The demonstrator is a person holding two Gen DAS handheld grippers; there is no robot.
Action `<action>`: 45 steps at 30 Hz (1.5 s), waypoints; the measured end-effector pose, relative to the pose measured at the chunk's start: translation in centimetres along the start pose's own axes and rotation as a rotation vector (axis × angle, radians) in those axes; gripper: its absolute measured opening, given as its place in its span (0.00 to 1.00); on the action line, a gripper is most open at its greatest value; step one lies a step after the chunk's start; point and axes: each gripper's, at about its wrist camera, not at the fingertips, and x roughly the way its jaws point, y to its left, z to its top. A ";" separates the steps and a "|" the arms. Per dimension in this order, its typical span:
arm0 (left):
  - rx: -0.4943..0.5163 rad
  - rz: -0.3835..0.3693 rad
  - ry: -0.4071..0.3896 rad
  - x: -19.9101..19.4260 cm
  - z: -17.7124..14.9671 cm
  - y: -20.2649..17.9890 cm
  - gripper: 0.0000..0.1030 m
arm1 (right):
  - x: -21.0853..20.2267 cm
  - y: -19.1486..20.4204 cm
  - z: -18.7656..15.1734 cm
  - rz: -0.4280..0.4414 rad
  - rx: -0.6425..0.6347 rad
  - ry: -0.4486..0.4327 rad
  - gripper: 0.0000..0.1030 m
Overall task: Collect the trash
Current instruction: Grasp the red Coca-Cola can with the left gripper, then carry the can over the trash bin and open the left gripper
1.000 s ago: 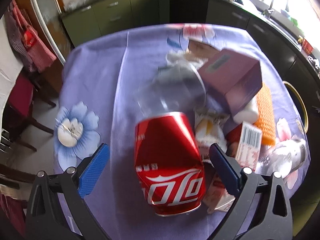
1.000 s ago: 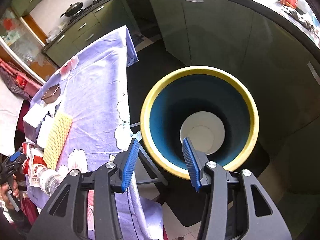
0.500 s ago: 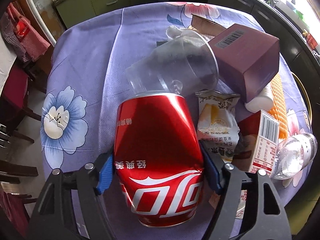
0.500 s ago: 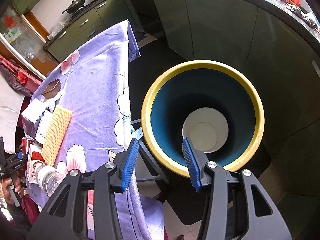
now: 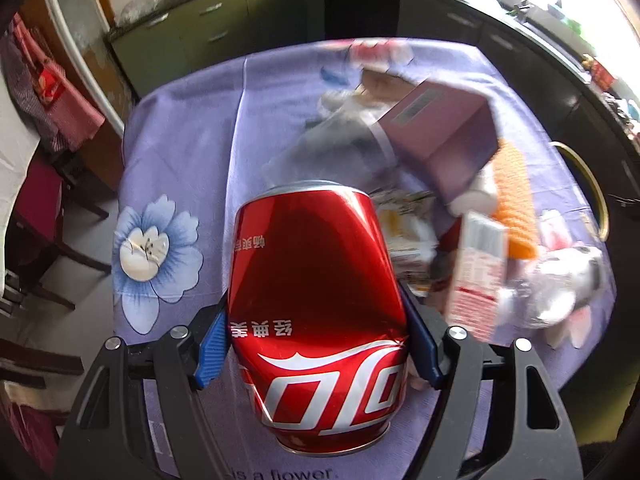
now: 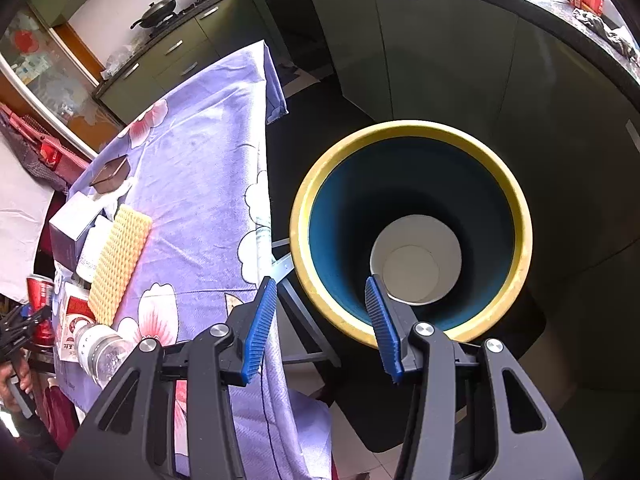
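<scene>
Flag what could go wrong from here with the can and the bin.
The left claw pinches an already dented red can; it may crumple further or slip. The carton and bottle crowd its side and could be knocked. The bin stands off the table edge, so a drop is possible.

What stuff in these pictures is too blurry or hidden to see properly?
- Left wrist view: the dented red soda can, clamped in the left gripper, hides the table behind it.
- Same view: the purple cardboard box and clear plastic bottle are motion-blurred; labels unreadable.
- Right wrist view: the yellow-rimmed blue bin floor is hidden by a white paper cup.
</scene>
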 end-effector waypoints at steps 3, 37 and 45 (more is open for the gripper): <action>0.044 -0.030 -0.054 -2.2 0.7 -1.8 0.68 | -0.7 -0.3 -0.4 0.000 0.005 -0.017 0.46; 0.642 -0.468 -0.015 6.0 14.2 -45.4 0.77 | -7.0 -15.7 -7.4 -0.084 0.205 -0.120 0.53; 0.545 -0.506 -0.126 0.1 13.6 -38.0 0.80 | -6.3 -12.8 -7.1 -0.067 0.145 -0.104 0.54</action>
